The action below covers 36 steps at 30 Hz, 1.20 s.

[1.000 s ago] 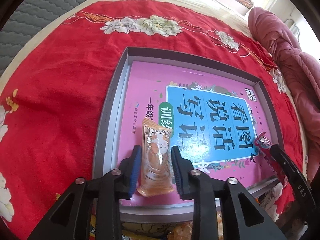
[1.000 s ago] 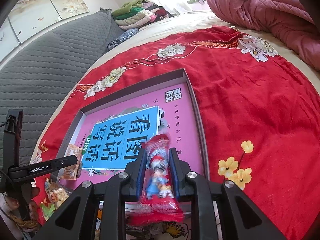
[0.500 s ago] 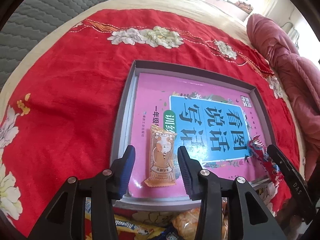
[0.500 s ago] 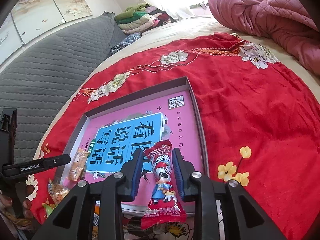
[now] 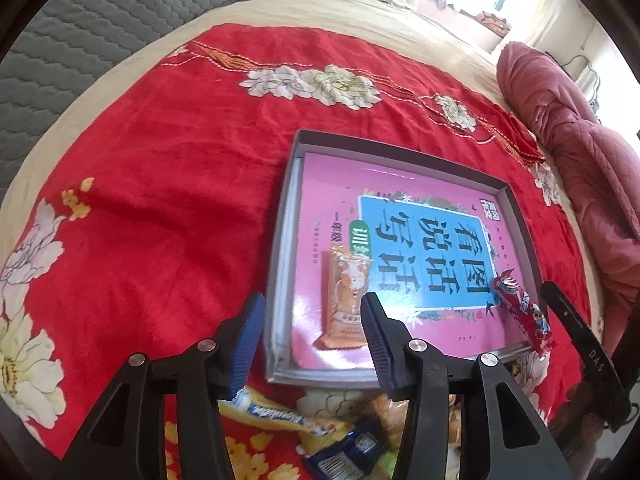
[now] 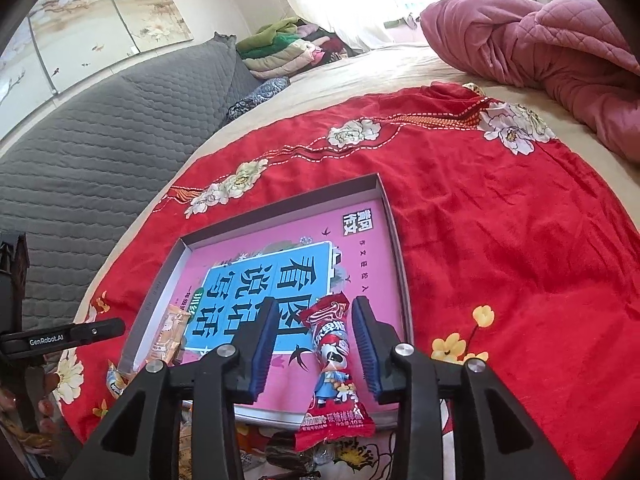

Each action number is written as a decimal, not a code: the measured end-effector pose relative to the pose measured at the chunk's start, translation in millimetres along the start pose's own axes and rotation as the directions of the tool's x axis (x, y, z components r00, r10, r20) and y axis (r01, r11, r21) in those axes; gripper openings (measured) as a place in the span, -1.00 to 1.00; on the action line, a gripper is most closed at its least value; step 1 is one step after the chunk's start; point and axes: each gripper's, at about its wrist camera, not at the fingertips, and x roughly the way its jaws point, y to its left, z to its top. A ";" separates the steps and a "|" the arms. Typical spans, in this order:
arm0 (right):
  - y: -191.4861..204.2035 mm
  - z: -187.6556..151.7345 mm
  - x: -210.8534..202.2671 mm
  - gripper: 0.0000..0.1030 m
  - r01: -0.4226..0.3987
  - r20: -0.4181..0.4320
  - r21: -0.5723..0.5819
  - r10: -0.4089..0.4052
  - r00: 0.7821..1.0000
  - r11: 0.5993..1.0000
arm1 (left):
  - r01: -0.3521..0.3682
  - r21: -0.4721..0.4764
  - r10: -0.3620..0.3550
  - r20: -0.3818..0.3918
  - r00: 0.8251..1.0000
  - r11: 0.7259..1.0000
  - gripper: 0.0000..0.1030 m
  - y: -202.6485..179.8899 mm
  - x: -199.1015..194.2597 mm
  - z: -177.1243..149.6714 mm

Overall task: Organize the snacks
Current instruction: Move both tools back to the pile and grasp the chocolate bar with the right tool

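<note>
- Near the tray's (image 5: 280, 264) front edge, my left hand-held gripper (image 5: 314, 336) is opening, empty; the orange packet (image 5: 346, 300) lies lengthwise just right of it.
- My right hand-held gripper (image 6: 316, 344) is opening around the red lollipop packet (image 6: 334, 368), unclamped.

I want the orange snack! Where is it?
The orange snack packet lies in the grey tray, on the pink book's near-left corner.
</note>
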 end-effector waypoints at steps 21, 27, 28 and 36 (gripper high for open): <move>0.6 -15.4 -38.4 -0.10 0.003 0.015 -0.012 -0.003 1.000 1.000 | 0.017 -0.008 -0.017 -0.042 0.999 1.000 0.02 13.6 -19.2 -28.8; -2.1 -26.9 -55.0 -0.09 0.028 0.012 -0.004 -0.028 1.000 1.000 | 0.030 -0.009 -0.031 -0.046 0.998 0.999 0.02 15.4 -22.1 -34.2; -2.7 -30.1 -56.7 -0.09 0.033 0.008 0.001 -0.033 0.999 0.999 | 0.034 -0.013 -0.034 -0.046 0.998 0.999 0.03 16.3 -22.7 -34.9; 15.2 -46.6 -58.7 -0.09 0.047 -0.033 -0.051 -0.049 0.998 0.998 | 0.054 -0.024 -0.055 -0.050 0.997 0.998 0.03 18.9 -27.1 -39.8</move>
